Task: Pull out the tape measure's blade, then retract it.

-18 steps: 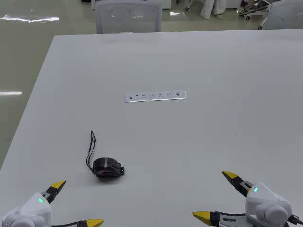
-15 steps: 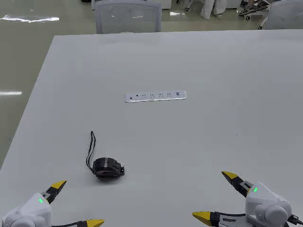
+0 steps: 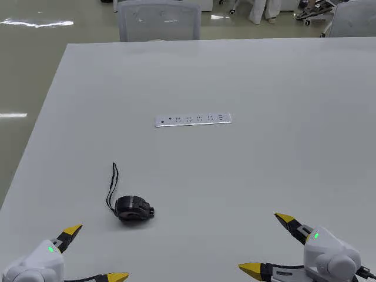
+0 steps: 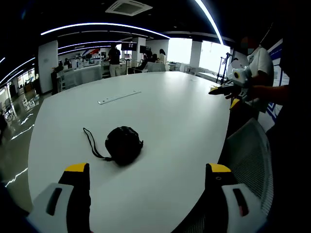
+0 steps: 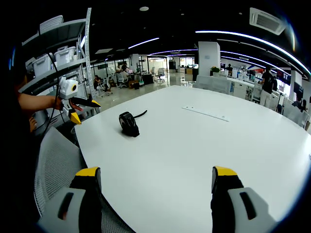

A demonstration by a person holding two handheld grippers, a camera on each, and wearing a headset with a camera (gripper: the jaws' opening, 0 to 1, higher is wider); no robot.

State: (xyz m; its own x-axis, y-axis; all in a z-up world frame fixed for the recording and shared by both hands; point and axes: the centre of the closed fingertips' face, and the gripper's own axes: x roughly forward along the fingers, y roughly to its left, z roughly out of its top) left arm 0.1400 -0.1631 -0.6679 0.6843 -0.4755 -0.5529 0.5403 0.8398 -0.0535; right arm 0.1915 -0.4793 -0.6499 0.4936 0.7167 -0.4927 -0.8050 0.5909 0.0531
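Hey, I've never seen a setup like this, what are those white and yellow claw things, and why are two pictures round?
No robot here: a person holds a two-jaw gripper in each hand. The flat picture comes from a headset camera looking down at the left gripper and right gripper. Each round picture comes from a fisheye camera on one gripper, looking out between its yellow-tipped jaws. On the white table lie a small black tape measure with a cord, nearer the left gripper, and farther off a white power strip. Both grippers are open and hold nothing.
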